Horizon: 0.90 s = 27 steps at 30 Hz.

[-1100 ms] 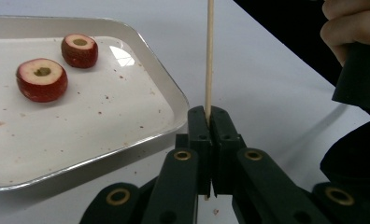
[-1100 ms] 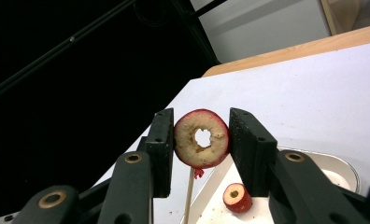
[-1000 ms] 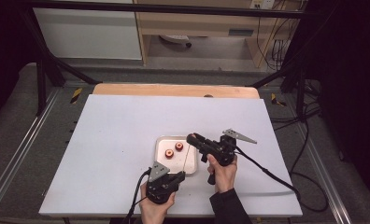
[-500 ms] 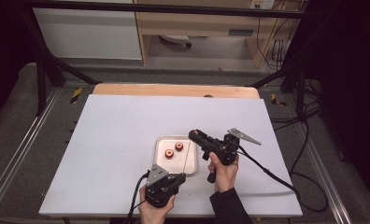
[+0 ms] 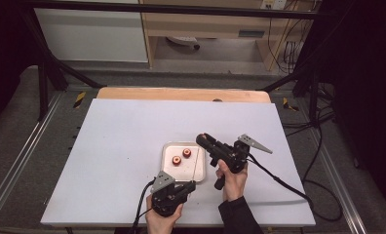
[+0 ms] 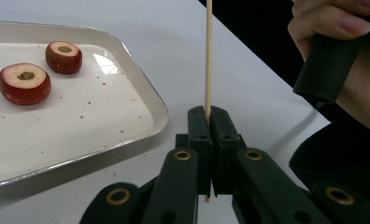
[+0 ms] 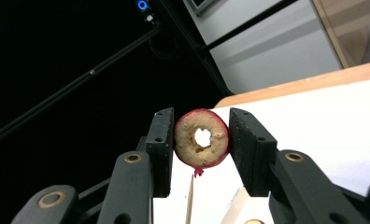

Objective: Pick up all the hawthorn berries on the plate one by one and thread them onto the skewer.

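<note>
My left gripper [image 6: 210,114] is shut on a thin wooden skewer [image 6: 209,56] that stands upright from its jaws. In the high view the left gripper [image 5: 188,185] sits at the near right corner of a white tray [image 5: 165,146], and the skewer [image 5: 195,168] rises beside the tray's right rim. My right gripper [image 7: 202,140] is shut on a cored red fruit slice [image 7: 202,143] with its hole facing the camera. It hovers above the skewer's tip [image 7: 190,200]. Seen from the high view, the right gripper [image 5: 204,140] is over the tray's far right corner.
Two more cored red fruit pieces [image 6: 24,83] [image 6: 63,56] lie on the tray [image 6: 141,98]. The tray rests on a white tabletop [image 5: 123,146] with a wooden strip [image 5: 181,94] along its far edge. The right hand [image 6: 332,51] grips its handle close by.
</note>
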Available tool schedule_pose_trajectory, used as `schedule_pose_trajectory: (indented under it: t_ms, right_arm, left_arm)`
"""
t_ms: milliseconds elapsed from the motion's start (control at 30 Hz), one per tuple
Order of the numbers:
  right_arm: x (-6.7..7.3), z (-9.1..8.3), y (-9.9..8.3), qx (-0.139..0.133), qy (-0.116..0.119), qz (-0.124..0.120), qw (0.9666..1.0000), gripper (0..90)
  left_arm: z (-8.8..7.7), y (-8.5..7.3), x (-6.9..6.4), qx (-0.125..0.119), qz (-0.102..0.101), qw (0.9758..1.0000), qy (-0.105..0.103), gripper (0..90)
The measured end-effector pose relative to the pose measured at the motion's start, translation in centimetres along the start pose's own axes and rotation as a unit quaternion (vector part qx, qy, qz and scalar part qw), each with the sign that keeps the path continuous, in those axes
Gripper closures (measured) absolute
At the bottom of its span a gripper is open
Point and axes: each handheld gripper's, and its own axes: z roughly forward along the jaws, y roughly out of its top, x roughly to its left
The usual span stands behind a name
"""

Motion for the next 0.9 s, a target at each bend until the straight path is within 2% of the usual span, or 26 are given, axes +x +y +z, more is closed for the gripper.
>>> schedule_pose_trajectory:
  t_ms: [133,400,700,900]
  right_arm:
    - [0.0,0.1,-0.1,-0.001,0.002,-0.004,1.0,62.6]
    - [0.0,0.1,-0.3,-0.005,0.008,-0.01,0.9999,62.6]
    - [0.0,0.2,-0.7,0.002,0.009,-0.018,0.9998,62.6]
    - [0.0,0.2,-1.1,0.019,0.013,-0.028,0.9993,62.6]
  left_arm:
    - [-0.1,0.1,0.0,-0.006,-0.005,1.0,-0.003,88.5]
    - [0.2,0.0,0.0,-0.002,-0.008,0.9999,-0.008,88.5]
    - [0.1,0.2,0.0,-0.014,-0.031,0.9992,-0.021,88.5]
    - [0.2,0.3,0.0,-0.02,-0.04,0.9989,-0.012,88.5]
